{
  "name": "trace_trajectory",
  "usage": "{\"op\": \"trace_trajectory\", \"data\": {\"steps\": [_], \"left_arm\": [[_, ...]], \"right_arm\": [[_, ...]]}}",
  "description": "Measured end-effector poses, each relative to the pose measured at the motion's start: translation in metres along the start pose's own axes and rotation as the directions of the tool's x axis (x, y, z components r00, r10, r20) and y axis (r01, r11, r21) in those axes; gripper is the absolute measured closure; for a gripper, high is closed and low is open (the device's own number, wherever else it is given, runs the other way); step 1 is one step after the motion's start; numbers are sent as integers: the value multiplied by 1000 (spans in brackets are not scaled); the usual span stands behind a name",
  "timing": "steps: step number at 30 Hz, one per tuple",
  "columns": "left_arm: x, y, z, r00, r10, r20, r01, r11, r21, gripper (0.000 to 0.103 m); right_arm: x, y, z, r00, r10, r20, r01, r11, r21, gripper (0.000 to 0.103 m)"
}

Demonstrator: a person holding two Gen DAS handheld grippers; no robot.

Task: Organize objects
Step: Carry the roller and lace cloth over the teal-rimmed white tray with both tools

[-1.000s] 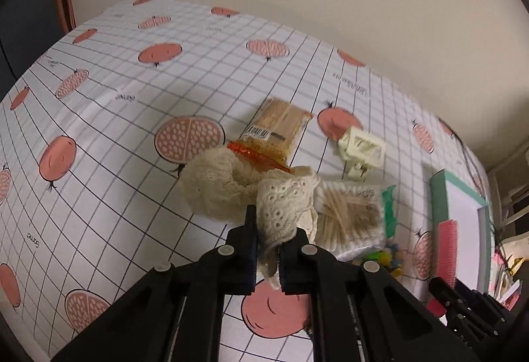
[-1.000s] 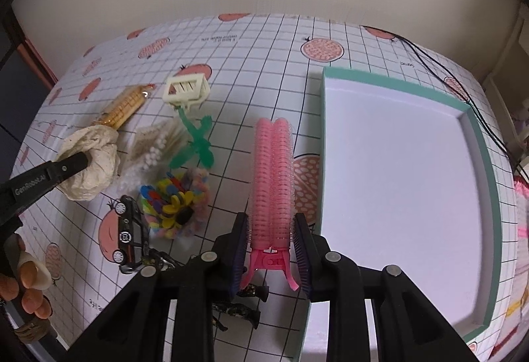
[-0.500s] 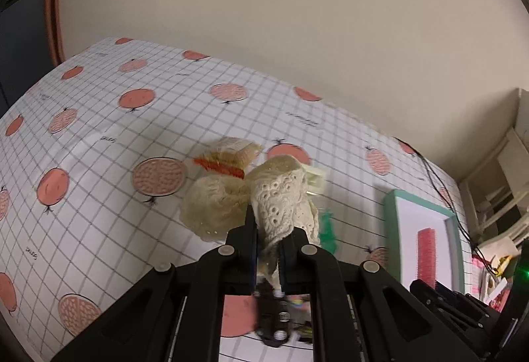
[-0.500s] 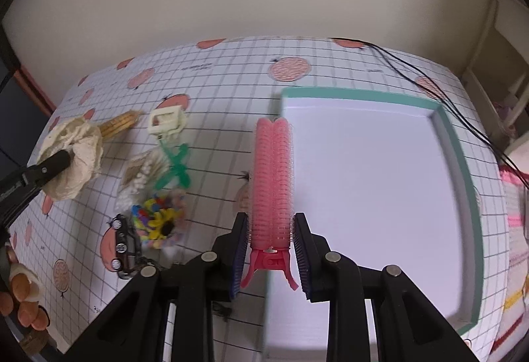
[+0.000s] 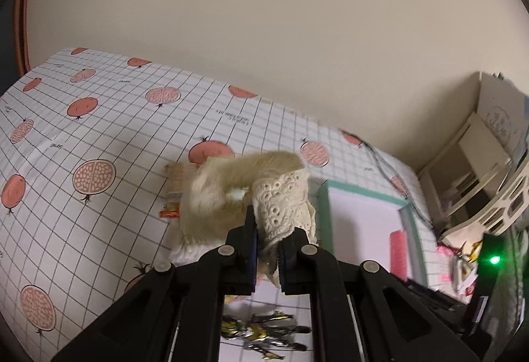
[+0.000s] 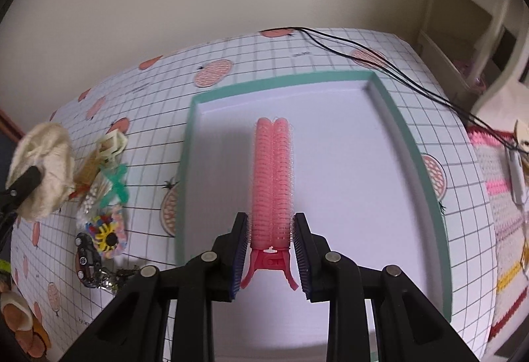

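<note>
My left gripper [image 5: 267, 249] is shut on a cream lace cloth [image 5: 281, 200], which hangs off the table in a loop, blurred at its far side. The right wrist view shows the same cloth [image 6: 43, 170] at the far left, above the small items. My right gripper [image 6: 271, 229] is shut on a long pink hair-roller clip [image 6: 271, 176], gripped near its hinged end. The clip points away from me over the white floor of the green-rimmed tray [image 6: 281, 80]. In the left wrist view the tray [image 5: 363, 196] lies to the right of the cloth, with the pink clip [image 5: 398, 252] over it.
Left of the tray lie a cotton-swab bag [image 6: 96, 193], a green clip [image 6: 119, 186], a bag of colourful hair ties [image 6: 105, 229], a toy car [image 6: 86, 259] and a cream plastic piece [image 6: 110, 143]. A black cable [image 6: 380, 61] runs behind the tray. A knitted mat [image 6: 509, 196] lies right.
The right gripper carried the pink clip rightwards from the tablecloth to over the tray. The left gripper lifted the lace cloth off the table and swung towards the tray.
</note>
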State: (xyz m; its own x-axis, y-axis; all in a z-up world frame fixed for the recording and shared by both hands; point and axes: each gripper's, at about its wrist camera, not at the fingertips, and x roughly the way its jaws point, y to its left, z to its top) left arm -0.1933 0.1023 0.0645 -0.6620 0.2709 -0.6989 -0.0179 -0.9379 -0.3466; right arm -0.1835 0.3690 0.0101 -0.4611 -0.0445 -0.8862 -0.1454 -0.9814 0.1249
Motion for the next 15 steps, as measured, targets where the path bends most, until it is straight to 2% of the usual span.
{"op": "trace_trajectory", "data": {"steps": [9,15], "left_arm": [[-15,35,3,998,-32,57,40,989,-141,93],[-11,22,1,997,-60,50,66,991,-120,93]], "right_arm": [[0,-12,0,1000,-2,4,1,999,36,74],[-1,-11,0,1000,-15,20,14,999,34,74]]}}
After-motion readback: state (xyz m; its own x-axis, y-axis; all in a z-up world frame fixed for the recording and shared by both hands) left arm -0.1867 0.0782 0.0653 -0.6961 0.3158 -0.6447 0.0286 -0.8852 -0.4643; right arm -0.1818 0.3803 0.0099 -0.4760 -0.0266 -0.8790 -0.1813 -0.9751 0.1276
